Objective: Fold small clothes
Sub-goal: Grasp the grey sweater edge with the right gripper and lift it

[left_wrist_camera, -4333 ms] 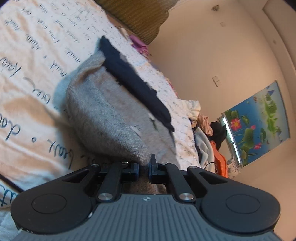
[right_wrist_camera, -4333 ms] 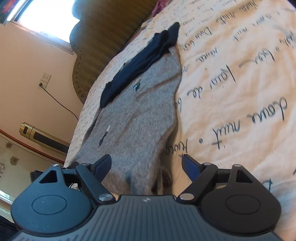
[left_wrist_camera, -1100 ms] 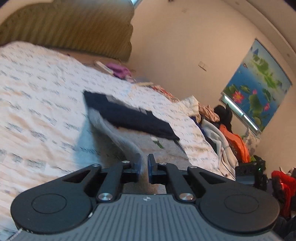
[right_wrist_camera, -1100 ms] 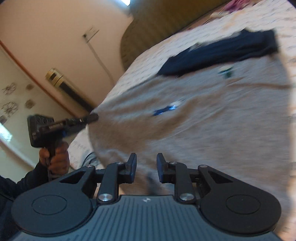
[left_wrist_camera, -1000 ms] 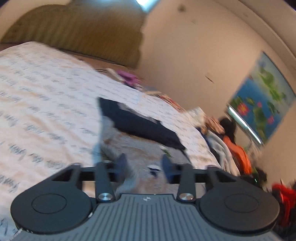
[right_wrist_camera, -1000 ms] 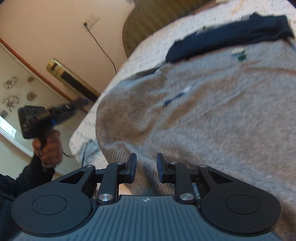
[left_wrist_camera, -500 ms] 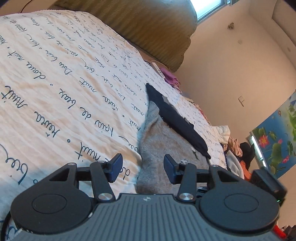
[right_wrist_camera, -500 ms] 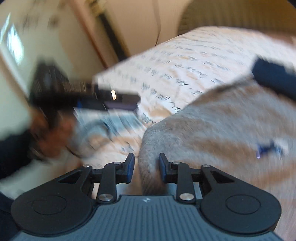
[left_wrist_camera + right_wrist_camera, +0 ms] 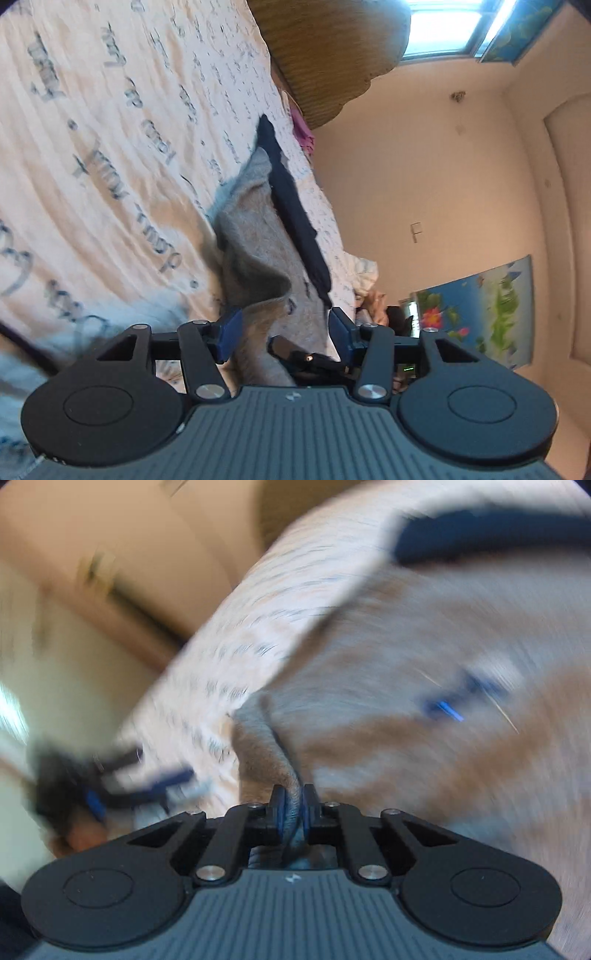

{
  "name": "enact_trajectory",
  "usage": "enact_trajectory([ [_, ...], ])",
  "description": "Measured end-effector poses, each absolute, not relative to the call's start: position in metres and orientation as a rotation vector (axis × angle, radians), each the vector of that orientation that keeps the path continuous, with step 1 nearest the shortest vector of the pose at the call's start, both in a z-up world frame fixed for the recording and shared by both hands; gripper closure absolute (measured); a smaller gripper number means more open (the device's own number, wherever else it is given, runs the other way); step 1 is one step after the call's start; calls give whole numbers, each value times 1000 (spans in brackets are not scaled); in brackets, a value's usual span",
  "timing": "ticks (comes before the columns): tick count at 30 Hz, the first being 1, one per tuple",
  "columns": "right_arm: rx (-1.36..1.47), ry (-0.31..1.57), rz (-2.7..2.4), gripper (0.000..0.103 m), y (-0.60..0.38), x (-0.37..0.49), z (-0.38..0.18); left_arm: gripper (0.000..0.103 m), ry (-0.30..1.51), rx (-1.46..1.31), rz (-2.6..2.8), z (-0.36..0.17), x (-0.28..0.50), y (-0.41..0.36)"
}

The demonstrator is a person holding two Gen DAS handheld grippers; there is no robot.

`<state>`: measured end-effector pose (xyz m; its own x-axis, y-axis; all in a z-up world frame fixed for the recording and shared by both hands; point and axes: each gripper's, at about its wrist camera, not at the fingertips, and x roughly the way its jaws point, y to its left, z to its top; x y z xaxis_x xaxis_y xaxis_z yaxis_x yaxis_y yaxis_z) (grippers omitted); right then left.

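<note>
We see a grey sweater (image 9: 255, 236) lying lengthwise up the script-printed bedspread (image 9: 110, 147), writing too blurred to read, left gripper (image 9: 284, 328) parted astride its hem, right gripper (image 9: 293, 808) just clamping grey fabric.

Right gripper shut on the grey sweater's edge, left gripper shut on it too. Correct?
Half right. The right gripper is shut on the grey sweater, its jaws having just closed. The left gripper is open, the sweater's edge lying loose between its fingers, as the left wrist view shows.
</note>
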<state>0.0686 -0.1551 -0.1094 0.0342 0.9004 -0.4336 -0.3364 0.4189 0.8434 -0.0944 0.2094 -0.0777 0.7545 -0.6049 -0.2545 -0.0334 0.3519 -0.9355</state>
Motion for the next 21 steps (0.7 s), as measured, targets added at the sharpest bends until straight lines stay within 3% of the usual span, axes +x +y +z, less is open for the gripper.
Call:
enact_trajectory([
  [3,763,1202,1017,101,-172,71,-135,46,667,-1134,-373,-79,-76,199],
  [8,725,1183,1032,101,-169,68,-132,46,659,-1005,-304,-70,-65,209],
  [11,618,1133,1069,92,-163,58,-108,45,630,-948,-276,-58,-73,219],
  [14,405,1012,1137,76,-138,43,-68,44,643,-931,-249,-56,-79,224],
  [16,225,916,1187,40,-111,23,-46,44,657,-930,-253,-58,-81,222],
  [18,46,824,1203,31,-87,5,-38,44,665,-916,-261,-58,-82,219],
  [19,-55,800,1181,36,-71,1,-40,44,665,-909,-269,-57,-83,217],
  [20,-93,815,1193,52,-63,-1,-45,44,666,-908,-275,-57,-82,215],
  [21,-77,873,1230,100,-58,4,-52,44,664,-908,-278,-57,-82,214],
])
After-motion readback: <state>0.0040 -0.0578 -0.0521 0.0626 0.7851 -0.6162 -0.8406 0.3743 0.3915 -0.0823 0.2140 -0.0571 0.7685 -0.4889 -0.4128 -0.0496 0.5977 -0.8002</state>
